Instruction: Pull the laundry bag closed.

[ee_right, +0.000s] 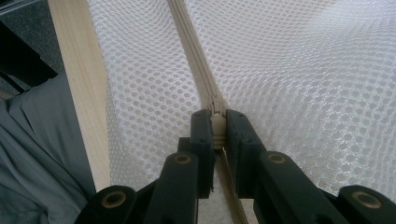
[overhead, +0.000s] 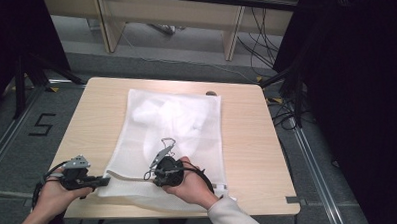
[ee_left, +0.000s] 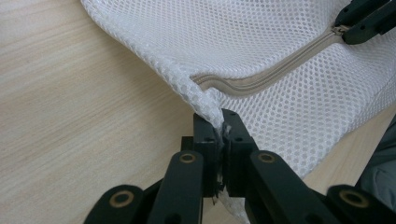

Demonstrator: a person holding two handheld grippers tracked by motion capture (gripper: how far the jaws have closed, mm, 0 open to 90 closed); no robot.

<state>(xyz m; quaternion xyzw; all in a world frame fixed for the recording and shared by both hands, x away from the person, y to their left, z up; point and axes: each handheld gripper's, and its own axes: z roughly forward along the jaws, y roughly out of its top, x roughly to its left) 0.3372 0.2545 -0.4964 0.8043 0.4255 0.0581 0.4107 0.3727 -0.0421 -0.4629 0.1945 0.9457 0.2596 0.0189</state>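
A white mesh laundry bag [overhead: 172,143] lies flat mid-tabletop, long axis running from near edge to far edge, with white fabric [overhead: 166,115] inside. The left gripper [overhead: 103,181] pinches its near-left corner; the right gripper [overhead: 151,174] is clamped on the zipper pull [ee_right: 217,128] along the near edge.

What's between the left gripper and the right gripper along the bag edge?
A closed stretch of zipper on the white mesh bag, running from the left gripper at the corner to the right gripper; left gripper view.
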